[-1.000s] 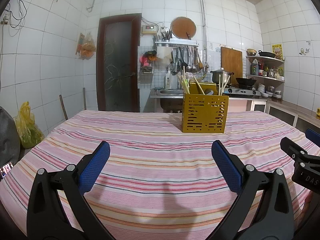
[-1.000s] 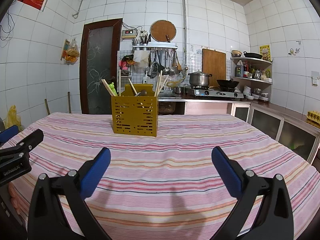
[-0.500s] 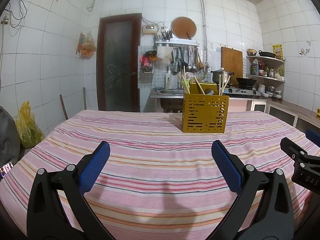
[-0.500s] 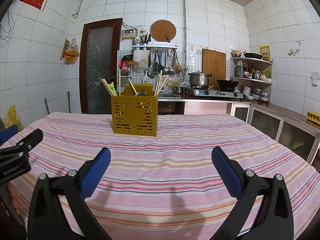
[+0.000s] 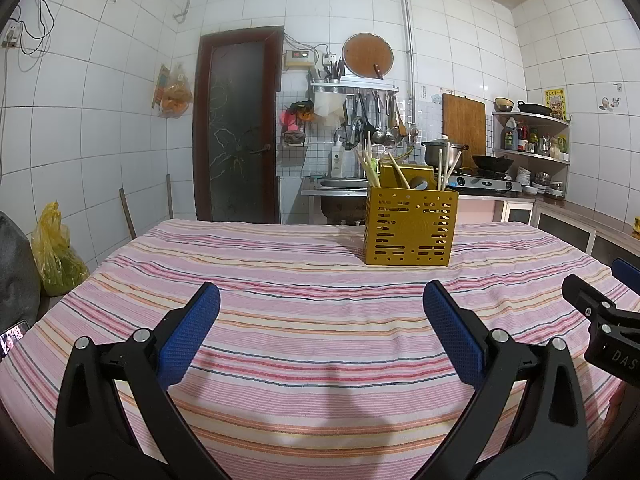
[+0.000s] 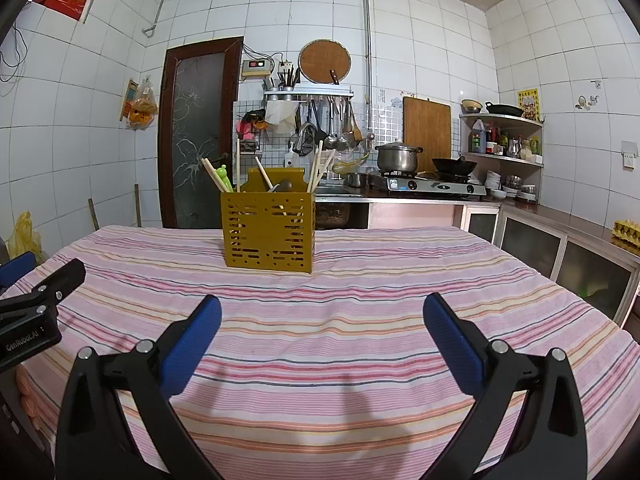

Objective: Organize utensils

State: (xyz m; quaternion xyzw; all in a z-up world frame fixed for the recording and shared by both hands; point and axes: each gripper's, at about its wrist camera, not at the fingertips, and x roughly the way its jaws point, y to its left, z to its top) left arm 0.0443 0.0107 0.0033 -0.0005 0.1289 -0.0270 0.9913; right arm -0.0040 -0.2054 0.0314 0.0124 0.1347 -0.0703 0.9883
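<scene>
A yellow slotted utensil holder (image 5: 410, 230) (image 6: 269, 232) stands far back on the striped tablecloth. Wooden chopsticks (image 5: 370, 164) (image 6: 320, 168), a green-topped stick (image 6: 223, 174) and a dark spoon (image 6: 282, 186) poke out of it. My left gripper (image 5: 320, 300) hovers open over the near part of the table, well short of the holder, with nothing between its blue pads (image 5: 188, 334). My right gripper (image 6: 322, 308) is likewise open and empty, its fingers pointing towards the holder. Each gripper shows at the edge of the other's view.
The pink striped cloth (image 5: 304, 280) covers the table. Behind it are a sink counter, hanging ladles (image 6: 328, 128), a gas stove with a pot (image 6: 398, 158) and wok, and cabinets at right. A yellow bag (image 5: 56, 256) sits on the floor at left.
</scene>
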